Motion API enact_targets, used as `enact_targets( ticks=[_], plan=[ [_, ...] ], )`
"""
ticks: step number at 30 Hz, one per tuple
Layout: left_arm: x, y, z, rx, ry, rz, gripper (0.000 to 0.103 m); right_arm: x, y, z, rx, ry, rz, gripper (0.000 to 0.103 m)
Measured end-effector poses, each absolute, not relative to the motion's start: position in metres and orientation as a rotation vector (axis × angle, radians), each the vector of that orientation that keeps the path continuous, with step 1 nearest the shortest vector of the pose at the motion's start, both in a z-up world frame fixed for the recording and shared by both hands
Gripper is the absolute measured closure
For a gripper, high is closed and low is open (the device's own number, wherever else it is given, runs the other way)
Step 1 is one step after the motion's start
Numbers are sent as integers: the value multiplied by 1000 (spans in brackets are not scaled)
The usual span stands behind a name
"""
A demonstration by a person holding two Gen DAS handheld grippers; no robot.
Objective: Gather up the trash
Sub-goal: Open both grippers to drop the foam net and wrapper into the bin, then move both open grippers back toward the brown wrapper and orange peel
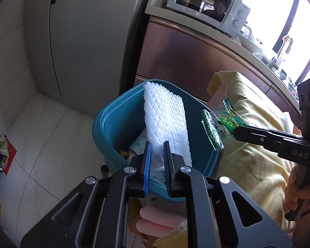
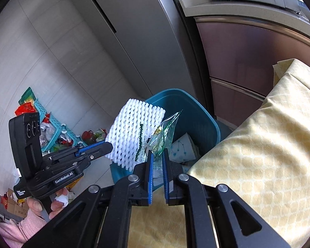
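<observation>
A white foam fruit net [image 1: 165,113] stands up between the blue pads of my left gripper [image 1: 157,144], which is shut on its lower end over the teal trash bin [image 1: 105,113]. In the right wrist view the same net [image 2: 132,128] hangs from the left gripper [image 2: 109,145] above the bin [image 2: 206,119]. My right gripper [image 2: 158,152] is shut on a clear green-printed wrapper [image 2: 165,132] at its tips, near the bin's rim. From the left wrist view the wrapper [image 1: 219,124] sticks out of the right gripper [image 1: 235,129] over the bin's right edge. A paper cup [image 2: 181,146] lies inside.
A table under a yellow cloth [image 2: 258,144] stands right beside the bin. A grey fridge [image 1: 82,41] and brown cabinets [image 1: 186,57] with a microwave [image 1: 206,4] are behind. A teal basket [image 2: 51,128] and loose rubbish lie on the tiled floor at left.
</observation>
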State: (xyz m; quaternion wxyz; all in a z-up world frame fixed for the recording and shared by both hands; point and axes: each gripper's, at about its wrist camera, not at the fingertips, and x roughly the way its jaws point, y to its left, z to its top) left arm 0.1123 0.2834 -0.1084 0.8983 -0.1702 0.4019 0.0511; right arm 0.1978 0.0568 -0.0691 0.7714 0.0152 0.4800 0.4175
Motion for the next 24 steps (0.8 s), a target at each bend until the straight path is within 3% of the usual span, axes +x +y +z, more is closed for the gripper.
enact_targets(
  ticks=[4, 6, 16, 24],
  plan=[
    [122, 283, -117, -352, 852, 107, 90, 200, 66, -74, 14, 1058, 890, 91],
    [126, 283, -121, -362, 858, 87, 88, 200, 68, -76, 13, 1060, 876, 82],
    [139, 279, -137, -394, 875, 60, 83, 202, 68, -82, 22, 1066, 863, 81],
    [125, 264, -118, -364, 821, 14, 78, 201, 51, -80, 62, 1048, 870, 81]
  ],
)
